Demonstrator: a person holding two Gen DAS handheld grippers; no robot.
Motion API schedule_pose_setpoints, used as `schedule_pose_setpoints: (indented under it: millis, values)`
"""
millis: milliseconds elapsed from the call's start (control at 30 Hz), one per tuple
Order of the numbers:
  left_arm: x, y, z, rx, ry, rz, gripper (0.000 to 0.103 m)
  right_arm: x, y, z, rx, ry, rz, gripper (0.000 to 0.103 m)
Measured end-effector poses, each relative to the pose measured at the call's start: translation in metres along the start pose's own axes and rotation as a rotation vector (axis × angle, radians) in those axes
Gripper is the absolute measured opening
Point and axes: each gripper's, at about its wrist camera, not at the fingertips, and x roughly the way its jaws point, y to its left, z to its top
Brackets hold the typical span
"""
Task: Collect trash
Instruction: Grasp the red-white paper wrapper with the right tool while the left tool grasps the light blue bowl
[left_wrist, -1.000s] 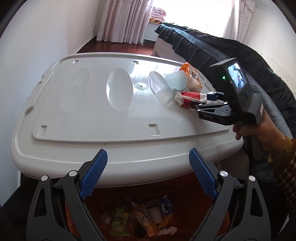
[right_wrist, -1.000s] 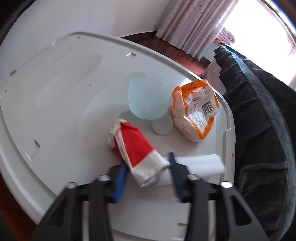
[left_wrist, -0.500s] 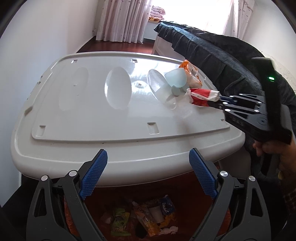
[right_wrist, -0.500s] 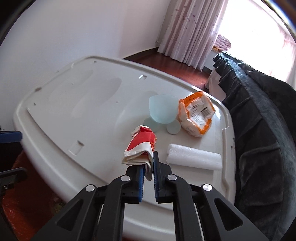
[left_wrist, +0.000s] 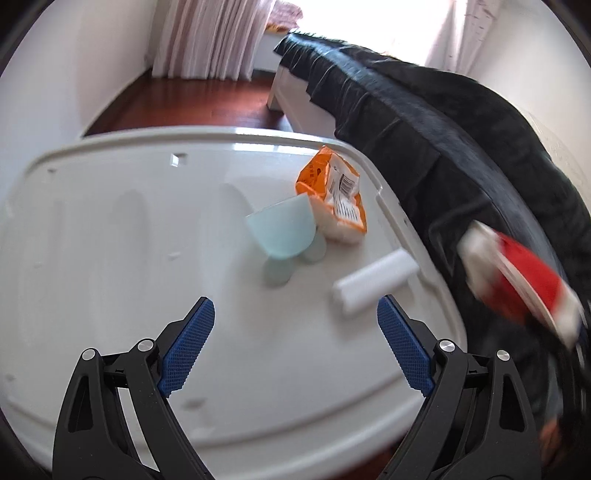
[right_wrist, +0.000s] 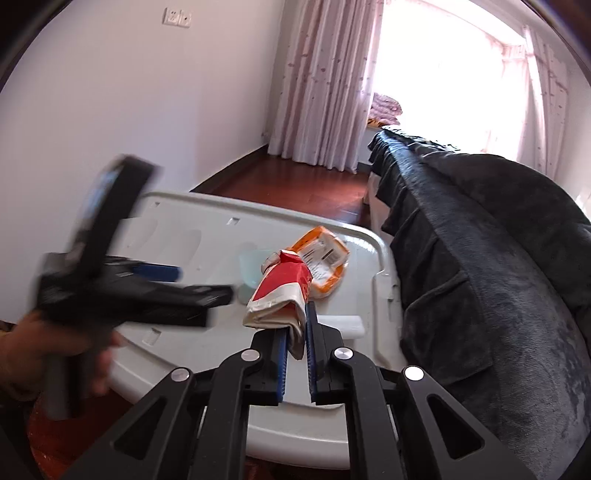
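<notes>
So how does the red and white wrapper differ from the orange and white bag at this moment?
The red and white wrapper is pinched in the shut right gripper and lifted off the white lid; the orange and white bag lies on that lid, untouched. The wrapper is crumpled and folded, while the bag looks puffed and shows a barcode label. The bag leans against a pale blue cup; the wrapper touches only the gripper. Both are snack packaging.

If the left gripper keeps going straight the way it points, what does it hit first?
Probably the pale blue cup, lying just ahead of the open left gripper; the white foam roll sits slightly right of that line.
</notes>
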Motion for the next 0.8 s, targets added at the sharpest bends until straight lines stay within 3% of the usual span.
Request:
schedule_pose_setpoints:
  millis: [200, 500, 567, 600, 800]
  values:
    - [0.051, 0.005, 0.028, -0.077, 0.023, 0.057, 0.088, 0.001, -0.015, -0.004, 0.028, -0.01, 0.014, 0.008]
    - [0.083, 0.014, 0.042, -0.102, 0.014, 0.134, 0.087, 0.002, -0.019, -0.009, 0.037, -0.004, 0.038, 0.008]
    - [0.081, 0.016, 0.04, -0.098, -0.007, 0.128, 0.078, 0.003, -0.015, -0.01, 0.033, 0.002, 0.041, 0.008]
    - [0.078, 0.016, 0.039, -0.085, -0.017, 0.121, 0.068, 0.003, -0.014, -0.01, 0.031, 0.003, 0.044, 0.008]
    - [0.051, 0.02, 0.022, -0.026, -0.046, 0.142, 0.065, 0.003, -0.009, -0.007, 0.027, -0.004, 0.054, 0.008]
